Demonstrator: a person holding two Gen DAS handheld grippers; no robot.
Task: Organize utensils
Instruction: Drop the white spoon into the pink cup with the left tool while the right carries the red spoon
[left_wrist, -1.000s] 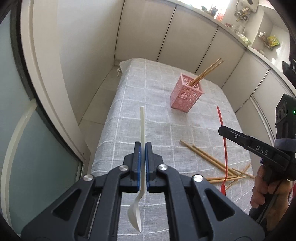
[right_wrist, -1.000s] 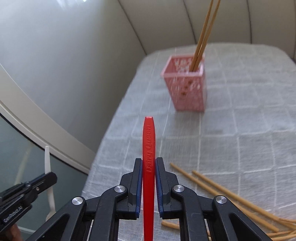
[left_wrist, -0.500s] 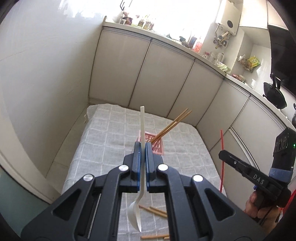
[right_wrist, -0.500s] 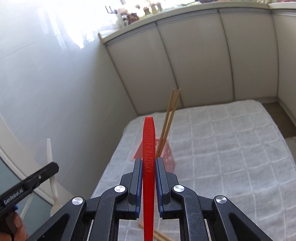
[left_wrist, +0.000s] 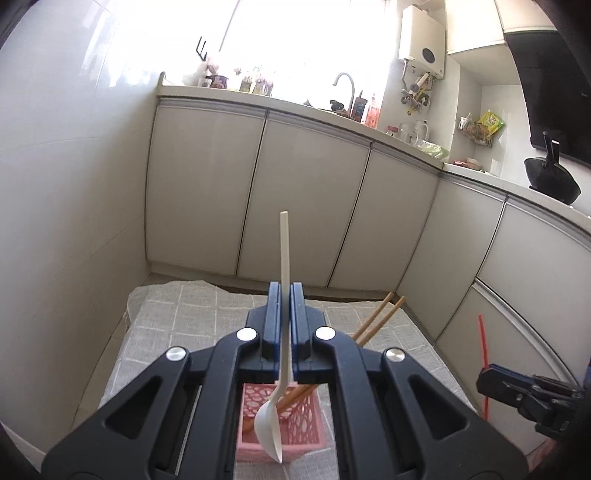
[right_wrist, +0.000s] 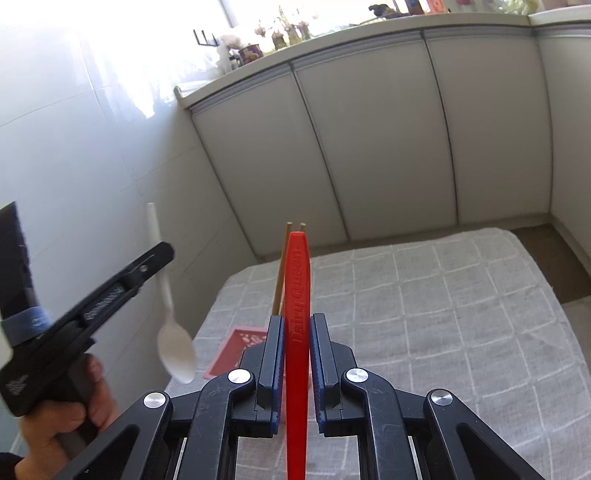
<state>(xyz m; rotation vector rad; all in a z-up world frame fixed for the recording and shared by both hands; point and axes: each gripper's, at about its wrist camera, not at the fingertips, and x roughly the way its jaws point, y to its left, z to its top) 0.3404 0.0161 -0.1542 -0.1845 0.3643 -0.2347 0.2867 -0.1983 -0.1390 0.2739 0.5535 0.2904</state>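
Left wrist view: white spoon (left_wrist: 283, 295) is clamped in left gripper (left_wrist: 284, 325) above pink basket (left_wrist: 295, 424), red spoon (right_wrist: 297, 332) pinched by right gripper (right_wrist: 297, 354); chopsticks (left_wrist: 373, 321) could be knocked if both are lowered together.

Smooth white plastic spoon (left_wrist: 283, 280); glossy red plastic spoon (right_wrist: 297, 332); pale wooden chopsticks (left_wrist: 373, 321); perforated pink plastic basket (left_wrist: 295, 417); coarse woven grey cloth (right_wrist: 443, 317); satin cabinet doors (left_wrist: 310, 206).
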